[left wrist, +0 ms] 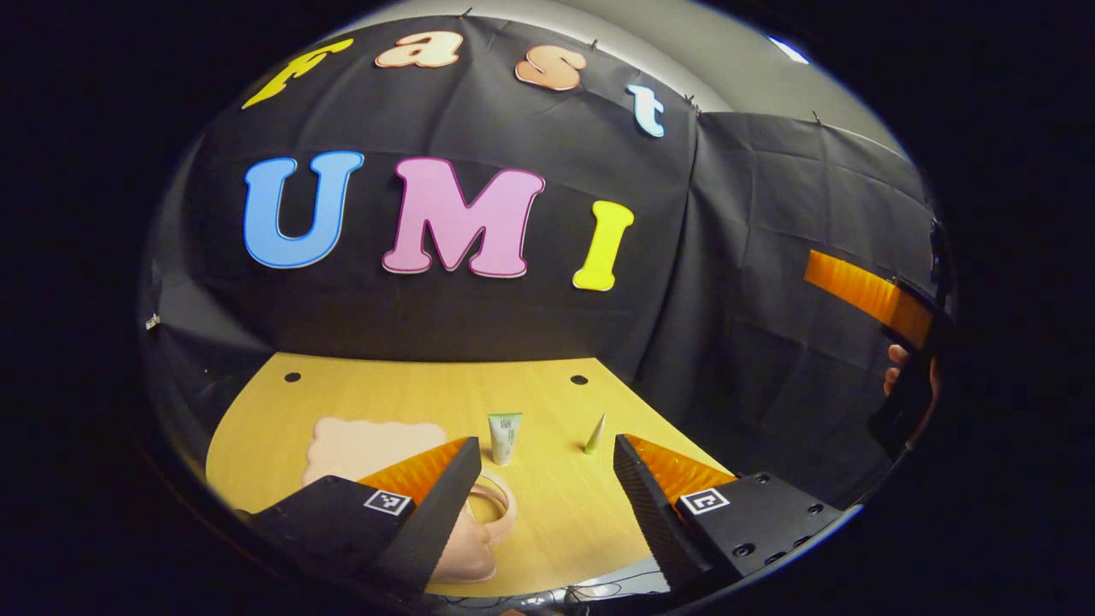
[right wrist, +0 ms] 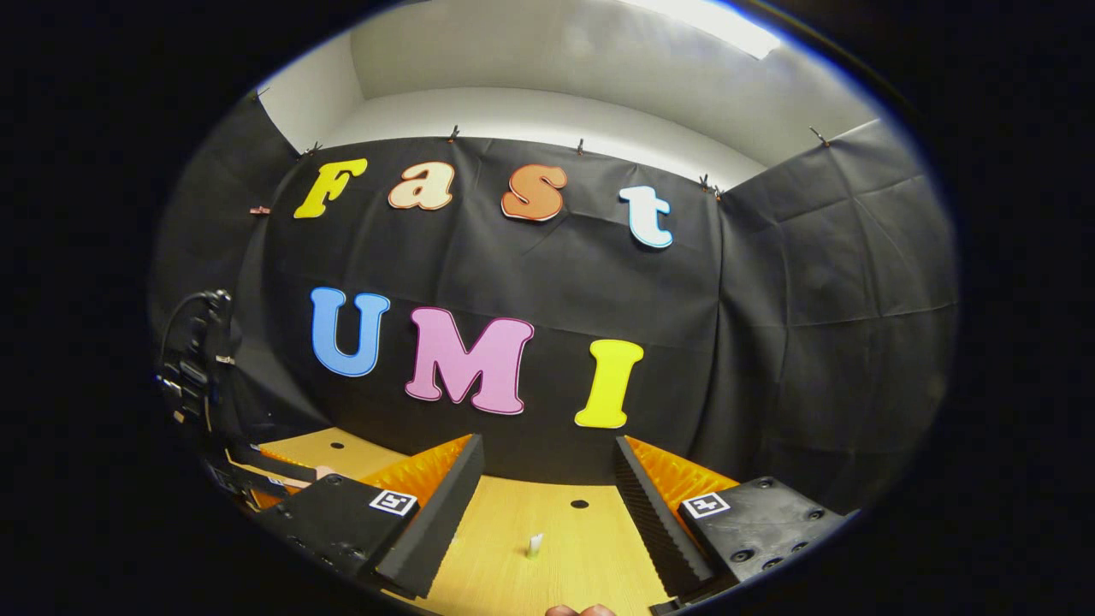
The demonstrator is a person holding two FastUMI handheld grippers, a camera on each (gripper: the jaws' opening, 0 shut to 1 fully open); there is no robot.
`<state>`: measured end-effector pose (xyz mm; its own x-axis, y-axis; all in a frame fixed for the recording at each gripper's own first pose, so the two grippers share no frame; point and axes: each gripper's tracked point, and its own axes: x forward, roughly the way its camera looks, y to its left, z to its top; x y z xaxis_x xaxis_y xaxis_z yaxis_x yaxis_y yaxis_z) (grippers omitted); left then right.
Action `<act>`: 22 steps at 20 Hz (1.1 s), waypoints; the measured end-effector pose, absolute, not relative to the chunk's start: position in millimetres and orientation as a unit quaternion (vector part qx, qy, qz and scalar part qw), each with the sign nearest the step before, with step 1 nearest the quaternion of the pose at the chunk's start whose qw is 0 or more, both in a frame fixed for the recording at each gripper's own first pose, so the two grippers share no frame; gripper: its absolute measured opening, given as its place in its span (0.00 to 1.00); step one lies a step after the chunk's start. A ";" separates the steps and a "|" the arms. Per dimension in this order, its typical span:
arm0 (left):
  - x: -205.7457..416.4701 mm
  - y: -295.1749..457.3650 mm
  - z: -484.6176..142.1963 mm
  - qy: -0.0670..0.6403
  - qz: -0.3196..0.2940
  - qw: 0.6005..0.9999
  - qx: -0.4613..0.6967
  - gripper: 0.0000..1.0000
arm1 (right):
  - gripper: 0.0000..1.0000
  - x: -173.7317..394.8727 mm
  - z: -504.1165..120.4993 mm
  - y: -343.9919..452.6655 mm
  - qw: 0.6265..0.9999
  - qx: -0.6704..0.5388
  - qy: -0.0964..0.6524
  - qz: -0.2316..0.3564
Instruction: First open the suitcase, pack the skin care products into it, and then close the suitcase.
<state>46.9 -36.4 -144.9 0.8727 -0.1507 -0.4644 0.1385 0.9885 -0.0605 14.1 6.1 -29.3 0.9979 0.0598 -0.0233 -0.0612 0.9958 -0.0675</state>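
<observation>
Above table [left wrist: 556,513] | both tongs [left wrist: 547,479] [right wrist: 547,488] wide open, empty | tube [left wrist: 504,436] upright mid-table, bare wood around

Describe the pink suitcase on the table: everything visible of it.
The suitcase is a small, pale pink case lying flat and closed on the wooden table, left of the upright white tube. Its outline is wavy and its surface looks smooth, like plastic. A rounded loop handle sticks out toward the camera. The left gripper hangs open above it; one finger hides part of it. Nothing visibly touches it.
</observation>
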 end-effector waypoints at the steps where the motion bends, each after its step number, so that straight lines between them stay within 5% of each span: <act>1: 54.7 -39.0 -155.5 0.258 -0.072 0.963 -0.015 0.98 | 0.96 19.2 -36.3 1.1 0.999 -0.029 0.015 0.035; 8: 103.8 -55.3 -262.8 0.411 -0.051 0.910 0.015 0.96 | 0.94 66.1 -84.3 -45.6 0.999 -0.014 0.034 0.038; 11: 112.3 -40.7 -311.3 0.486 0.005 0.874 0.026 0.96 | 0.96 84.8 -102.4 -69.4 0.998 -0.007 0.043 0.038; 21: 133.7 10.9 -395.3 0.564 0.126 0.816 0.014 0.96 | 0.96 128.5 -141.4 -112.5 0.996 0.021 0.073 0.039; 22: 134.3 14.1 -399.7 0.566 0.129 0.814 0.019 0.90 | 0.96 130.3 -143.4 -113.3 0.996 0.023 0.074 0.039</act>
<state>134.3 14.1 -399.7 0.3265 0.2307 -0.9166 -0.1882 0.9662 0.1762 130.3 -113.3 -143.4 0.9859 0.0807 -0.1466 -0.0738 0.9959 0.0521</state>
